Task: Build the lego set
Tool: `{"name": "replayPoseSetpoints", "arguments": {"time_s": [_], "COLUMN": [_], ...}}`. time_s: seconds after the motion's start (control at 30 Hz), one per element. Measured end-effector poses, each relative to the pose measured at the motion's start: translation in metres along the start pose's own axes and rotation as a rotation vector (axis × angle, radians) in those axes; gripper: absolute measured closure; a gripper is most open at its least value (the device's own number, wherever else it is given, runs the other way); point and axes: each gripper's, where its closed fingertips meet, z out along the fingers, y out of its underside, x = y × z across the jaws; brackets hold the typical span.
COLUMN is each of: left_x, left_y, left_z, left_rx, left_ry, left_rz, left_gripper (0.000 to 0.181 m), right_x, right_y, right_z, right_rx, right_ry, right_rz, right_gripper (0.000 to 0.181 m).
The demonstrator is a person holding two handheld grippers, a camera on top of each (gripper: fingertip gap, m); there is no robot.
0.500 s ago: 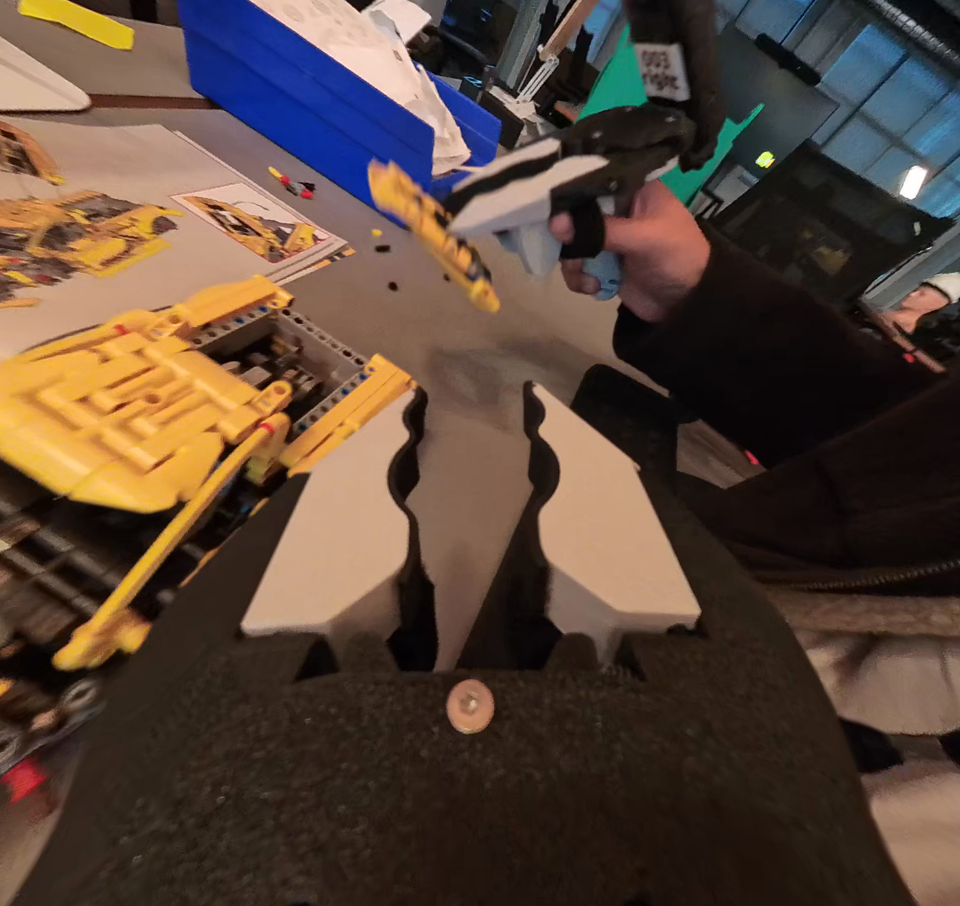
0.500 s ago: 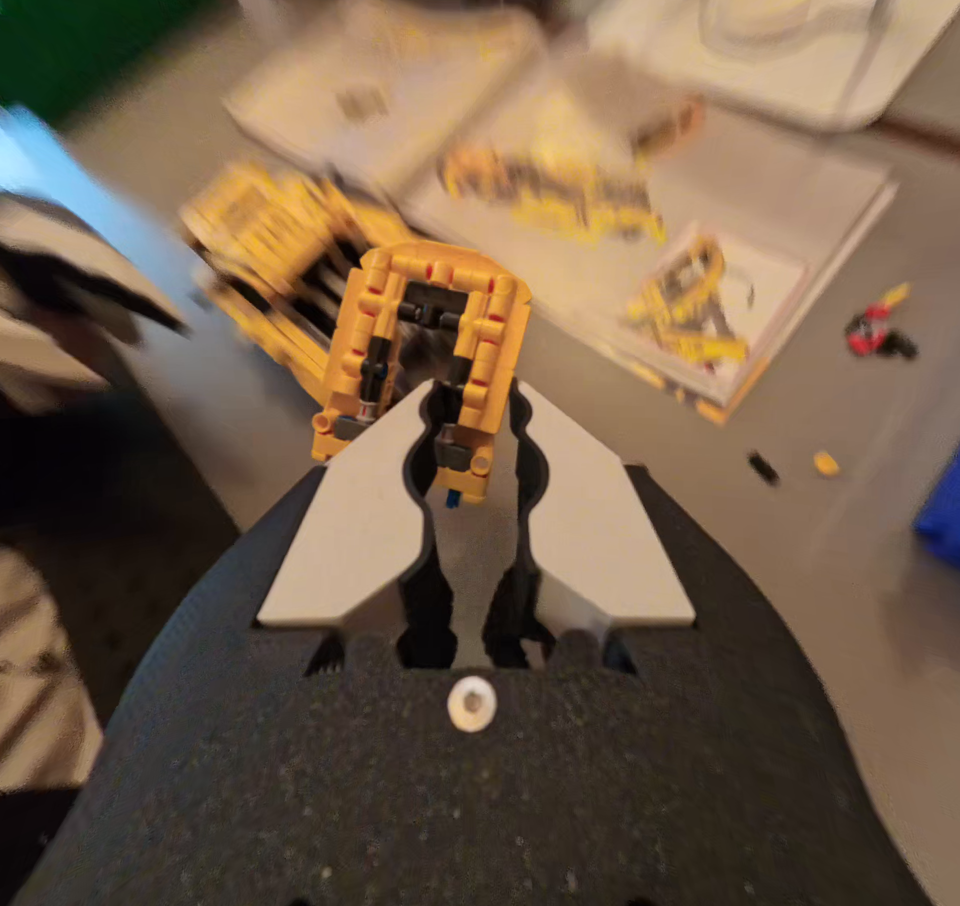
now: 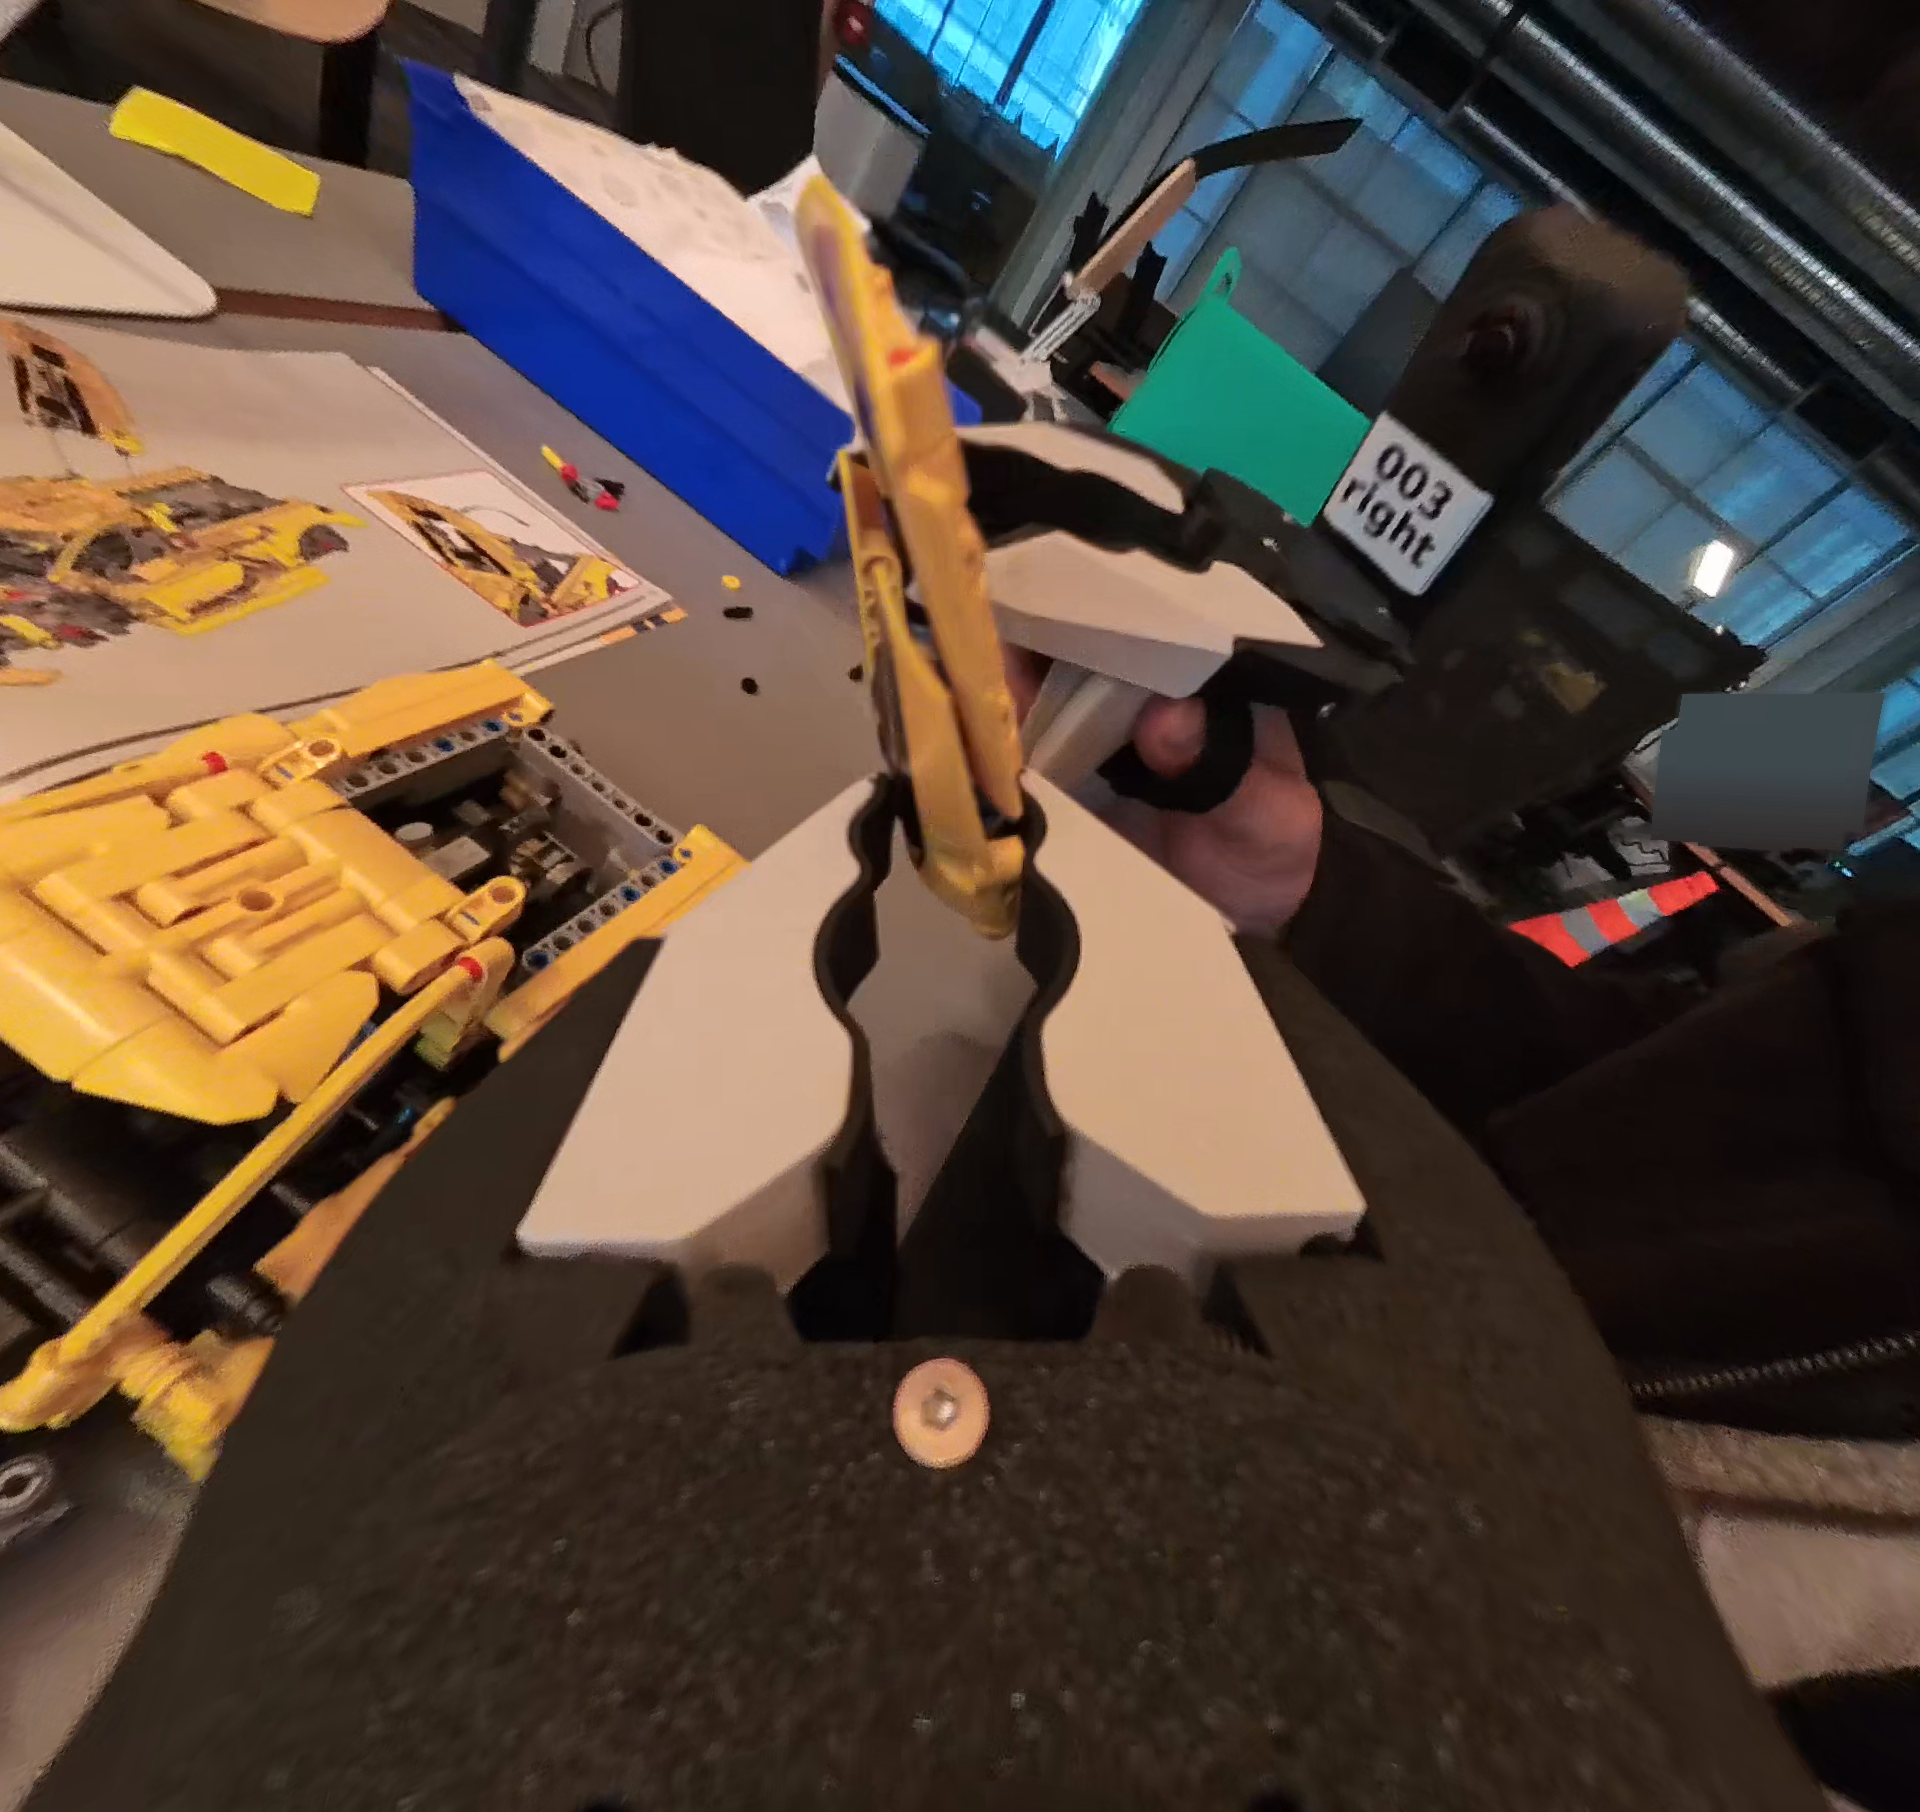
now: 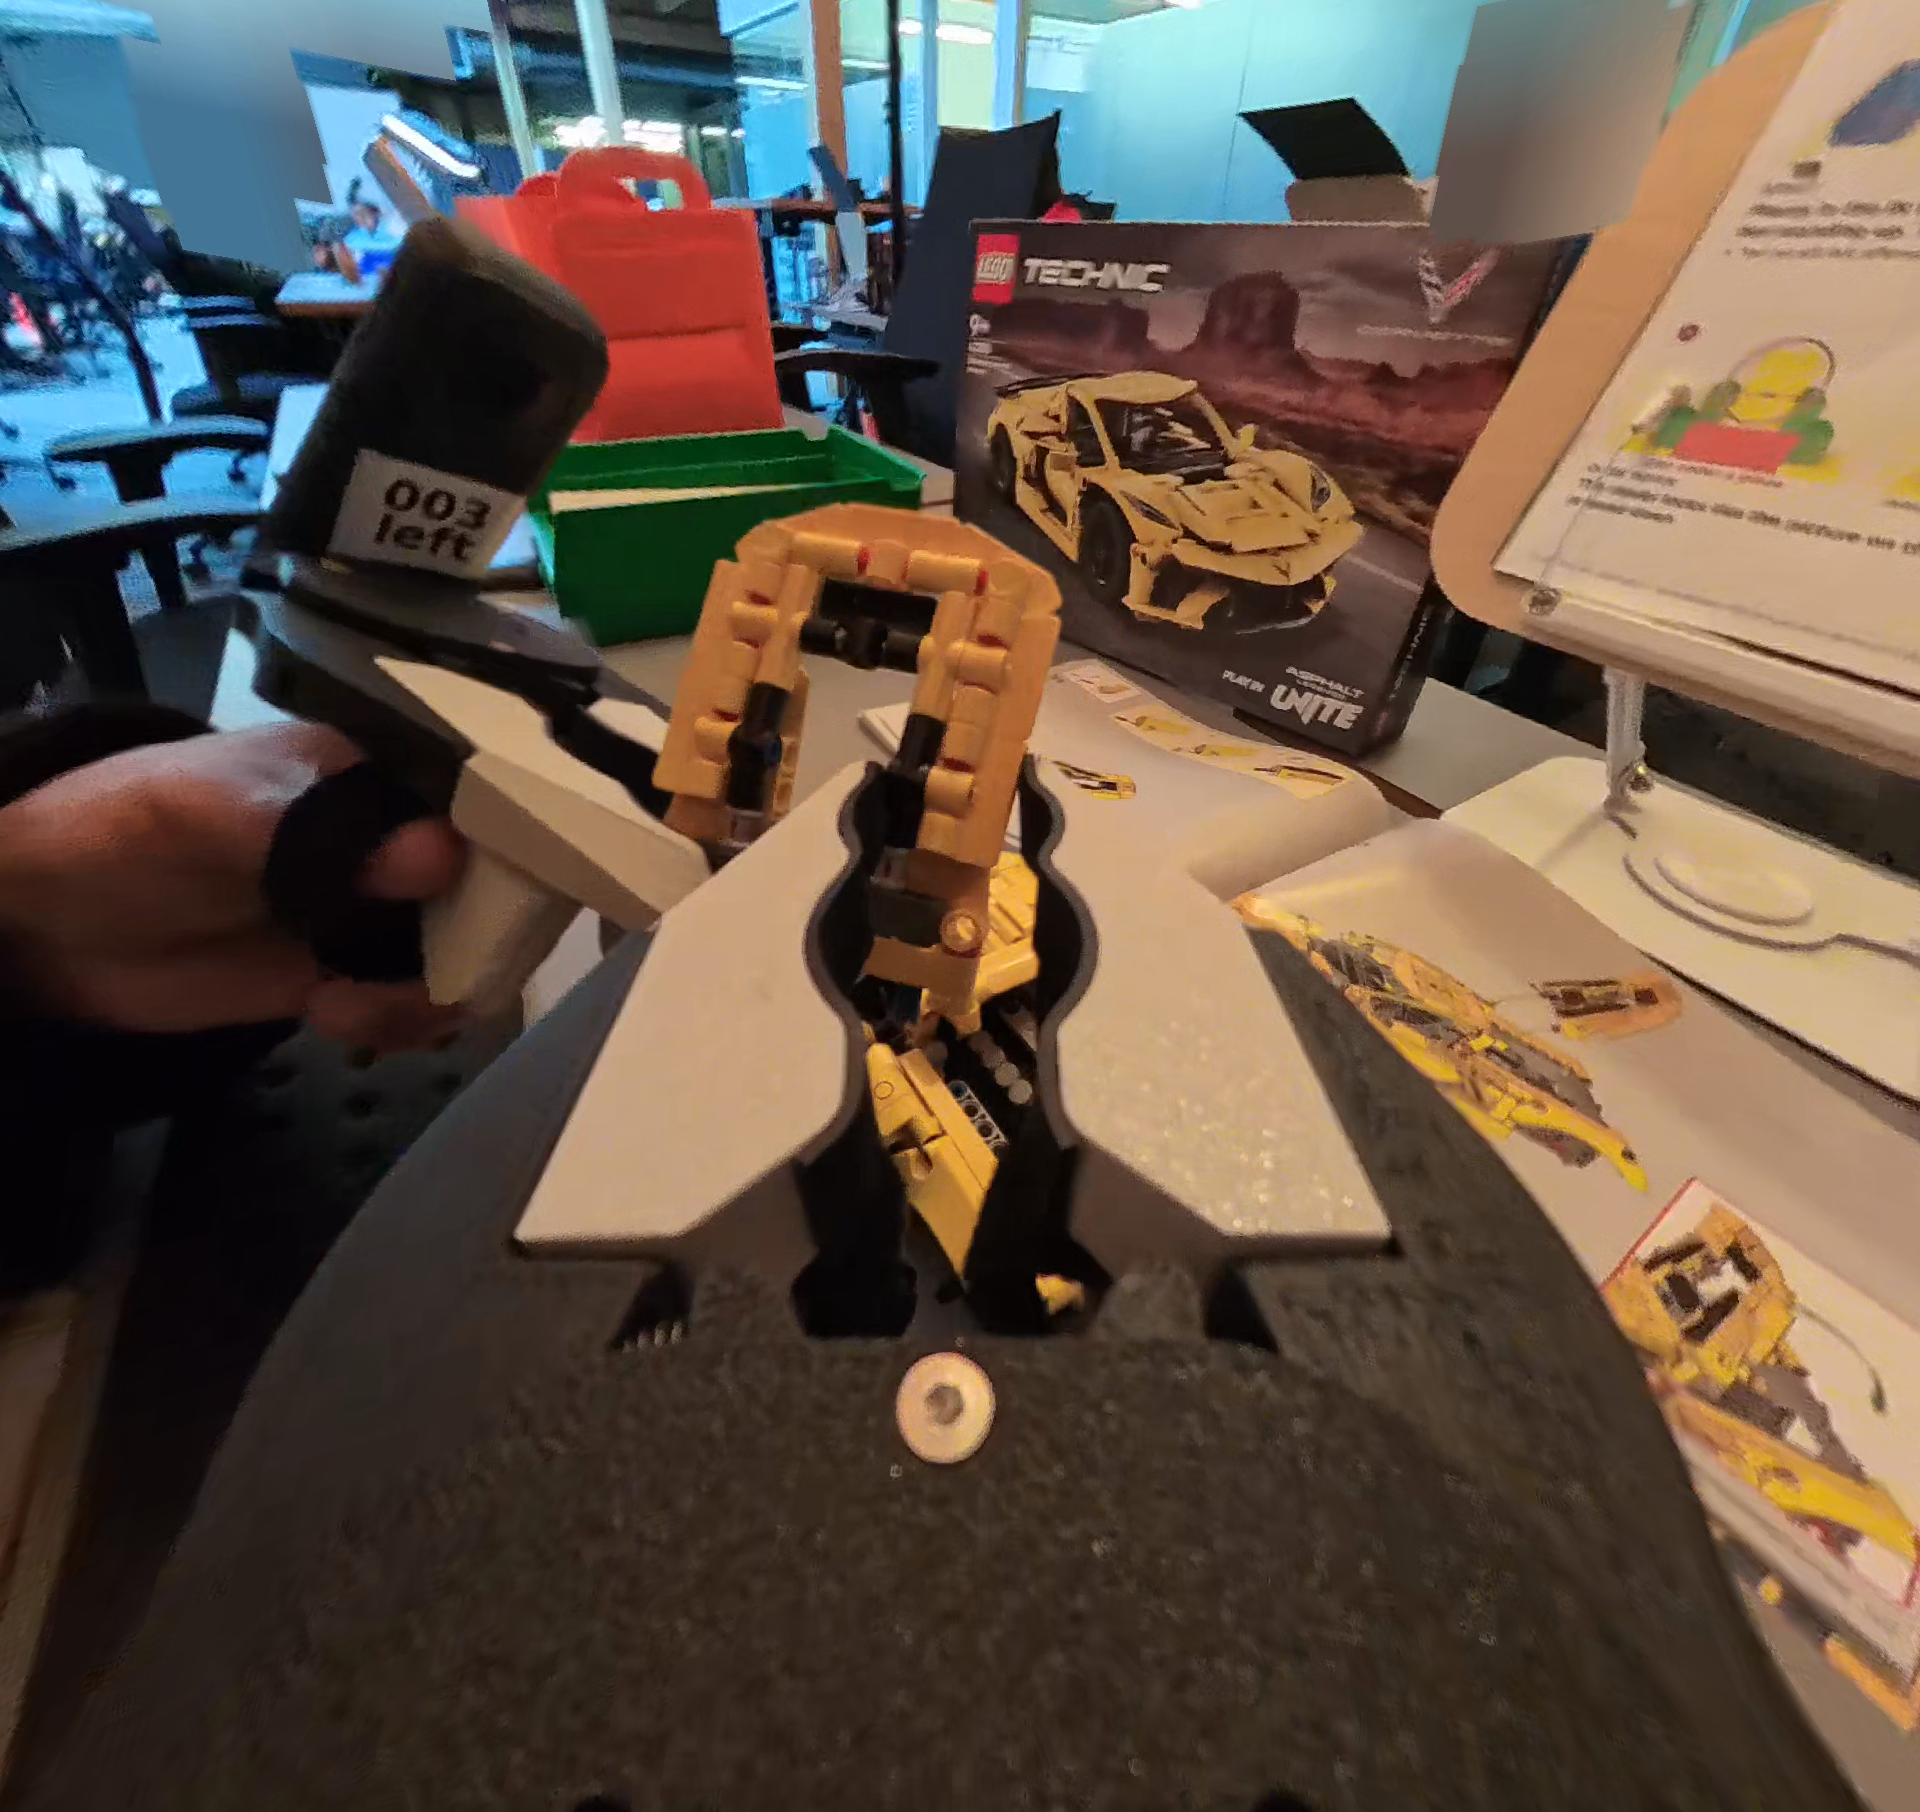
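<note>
A yellow arch-shaped Lego frame [image 4: 883, 640] with black pins is held upright above the table. My right gripper [image 4: 945, 796] is shut on its right leg. My left gripper [image 3: 951, 806] has its tips closed around the frame's lower end [image 3: 935, 619], which I see edge-on. In the right wrist view the left gripper [image 4: 623, 786] meets the frame's left leg from the left. The right gripper [image 3: 1049, 557] also shows in the left wrist view. The half-built yellow car [image 3: 208, 931] lies on the table at the left, and also shows between my right fingers [image 4: 935, 1118].
A blue bin [image 3: 623, 339] with paper stands behind the open instruction booklet [image 3: 260, 536]. Small loose parts [image 3: 587, 486] lie on the grey table. The set's box [image 4: 1247, 474], a green bin [image 4: 707, 515], a red bag [image 4: 644, 308] and a sheet stand [image 4: 1714, 412] stand at the back. One gripper's finger ends stand about 5 cm off the other's.
The right gripper has brought the yellow frame over to the left gripper and turned it upright. The left fingers have narrowed around its lower end. Both views have tilted up.
</note>
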Motion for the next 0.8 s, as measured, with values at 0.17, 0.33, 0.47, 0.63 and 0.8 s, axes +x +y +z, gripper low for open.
{"name": "replayPoseSetpoints", "arguments": {"time_s": [0.17, 0.33, 0.47, 0.63, 0.8], "left_x": [-0.025, -0.08, -0.102, -0.108, -0.103], "left_y": [0.007, -0.005, -0.01, -0.012, -0.009], "left_z": [-0.011, -0.054, -0.066, -0.046, -0.029], "left_rx": [-0.049, -0.003, -0.056, -0.202, -0.295], "left_ry": [-0.124, -0.411, -0.683, -0.976, -1.062], "left_rz": [0.029, 0.043, 0.206, 0.533, 0.724], "left_gripper": [0.165, 0.165, 0.166, 0.165, 0.165], "right_x": [-0.005, 0.036, 0.022, 0.001, 0.003], "right_y": [0.003, 0.026, 0.043, 0.043, 0.037], "right_z": [0.013, 0.01, 0.021, 0.035, 0.043], "right_rx": [-0.039, -0.181, -0.308, -0.215, -0.153], "right_ry": [-0.124, -0.302, -0.546, -0.45, -0.329], "right_rz": [-0.037, -0.017, 0.122, 0.24, 0.303], "right_gripper": [0.154, 0.153, 0.129, 0.093, 0.072]}}
